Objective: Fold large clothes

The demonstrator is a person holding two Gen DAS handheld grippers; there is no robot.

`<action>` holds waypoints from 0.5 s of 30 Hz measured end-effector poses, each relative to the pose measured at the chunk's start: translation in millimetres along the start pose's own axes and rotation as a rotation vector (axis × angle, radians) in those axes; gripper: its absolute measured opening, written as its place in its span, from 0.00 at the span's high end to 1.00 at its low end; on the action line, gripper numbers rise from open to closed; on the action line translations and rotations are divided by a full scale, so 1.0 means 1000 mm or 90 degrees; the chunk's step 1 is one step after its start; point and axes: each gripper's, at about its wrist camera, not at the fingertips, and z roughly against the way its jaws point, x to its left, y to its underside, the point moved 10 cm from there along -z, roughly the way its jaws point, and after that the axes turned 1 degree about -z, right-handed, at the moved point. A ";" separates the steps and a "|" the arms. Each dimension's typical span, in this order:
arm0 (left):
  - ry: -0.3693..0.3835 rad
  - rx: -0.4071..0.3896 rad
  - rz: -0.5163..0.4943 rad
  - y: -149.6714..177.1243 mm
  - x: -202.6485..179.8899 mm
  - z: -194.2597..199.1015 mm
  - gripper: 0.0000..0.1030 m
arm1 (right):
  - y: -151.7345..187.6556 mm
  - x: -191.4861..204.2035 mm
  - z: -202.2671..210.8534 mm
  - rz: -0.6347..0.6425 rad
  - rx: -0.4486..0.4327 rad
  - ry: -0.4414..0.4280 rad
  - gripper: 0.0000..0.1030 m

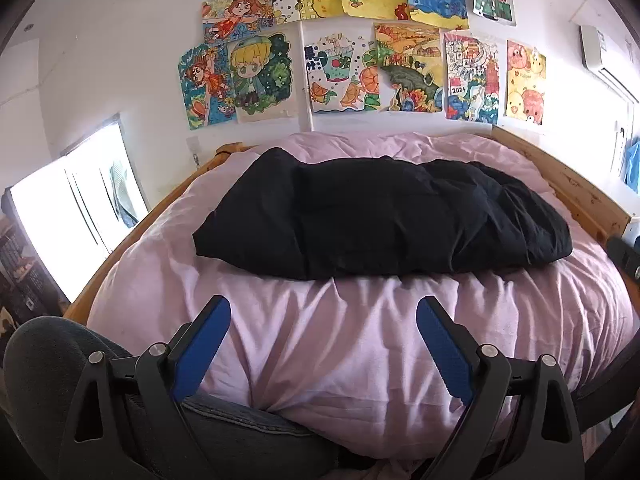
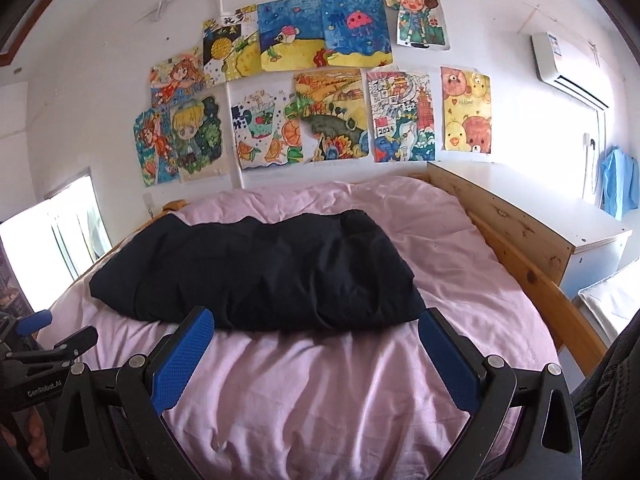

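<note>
A black garment (image 1: 380,216) lies bunched in a long heap across the middle of a pink-covered bed (image 1: 340,344). In the right wrist view the same black garment (image 2: 256,272) stretches from the left side to the centre. My left gripper (image 1: 323,306) hovers over the pink cover short of the garment's near edge, jaws wide apart and empty. My right gripper (image 2: 316,318) is open too, its blue fingertips (image 2: 202,320) level with the garment's near edge, nothing pinched. The left gripper's body (image 2: 48,344) shows at the left edge of the right wrist view.
A wooden bed frame (image 2: 516,248) runs along the right side, with a white cabinet (image 2: 592,240) beyond it. Several drawings (image 1: 360,68) hang on the wall behind the bed. A bright window (image 1: 72,216) is at the left. A denim-clad leg (image 1: 224,428) rests against the near bed edge.
</note>
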 end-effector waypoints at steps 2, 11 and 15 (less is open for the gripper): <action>0.011 -0.004 0.008 0.000 0.001 0.001 0.07 | 0.006 0.006 0.000 0.011 0.010 -0.015 0.00; 0.019 -0.025 0.002 -0.004 -0.001 0.008 0.03 | 0.017 0.024 -0.008 0.038 0.042 -0.050 0.00; 0.019 -0.030 0.013 -0.005 0.004 0.011 0.02 | 0.020 0.026 -0.011 0.045 0.053 -0.054 0.00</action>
